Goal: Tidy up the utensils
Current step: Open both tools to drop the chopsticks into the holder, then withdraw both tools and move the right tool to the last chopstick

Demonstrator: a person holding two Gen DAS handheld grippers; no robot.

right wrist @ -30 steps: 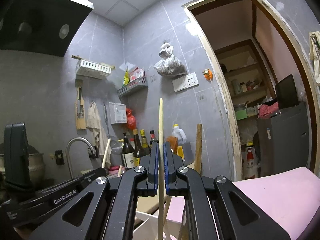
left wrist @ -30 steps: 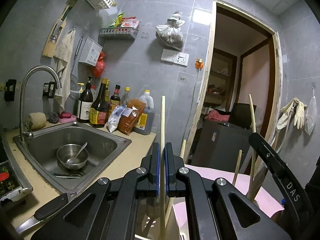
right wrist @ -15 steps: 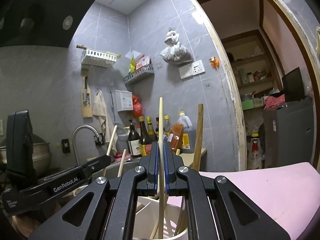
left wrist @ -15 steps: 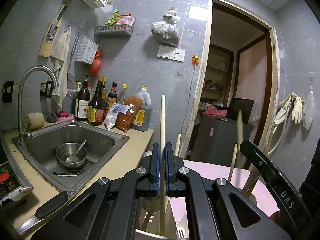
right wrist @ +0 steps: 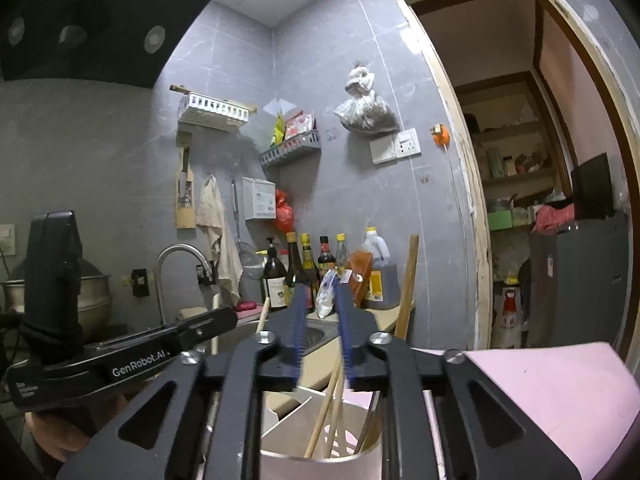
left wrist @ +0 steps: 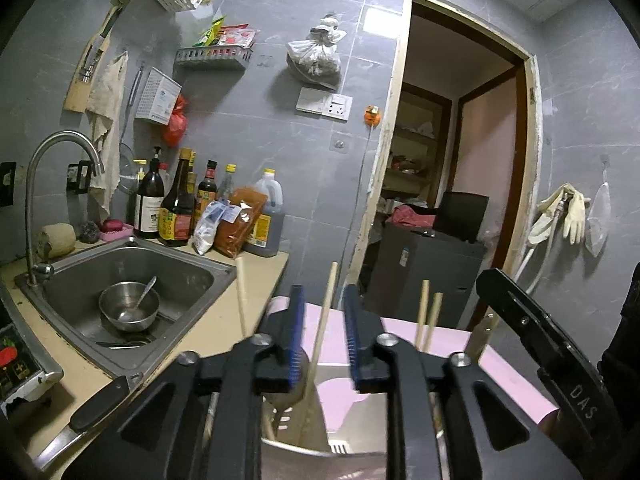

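Note:
My left gripper point(left wrist: 324, 292) hovers over a pale utensil holder point(left wrist: 304, 451); its jaws are opening. A wooden chopstick point(left wrist: 325, 320) leans between the blue pads point(left wrist: 295, 336) without touching either. More sticks point(left wrist: 422, 312) stand in the holder. My right gripper point(right wrist: 320, 286) is above the same holder point(right wrist: 320, 458) and its jaws are opening too. Chopsticks point(right wrist: 326, 412) lean inside the holder below the right gripper's pads, free of them, and a wooden handle point(right wrist: 408, 288) stands beside. Each view shows the other gripper at its edge.
A steel sink point(left wrist: 192, 268) holds a bowl with a spoon point(left wrist: 130, 308) under a faucet point(left wrist: 60, 148). Sauce bottles point(left wrist: 176, 204) line the wall. A black-handled knife point(left wrist: 92, 412) lies at the counter's front edge. A pink mat point(right wrist: 540, 392) lies right, with a doorway point(left wrist: 460, 160) beyond.
Both grippers went from shut on an upright chopstick to jaws apart. Both sticks have sunk into the holder; the left one now leans between the pads.

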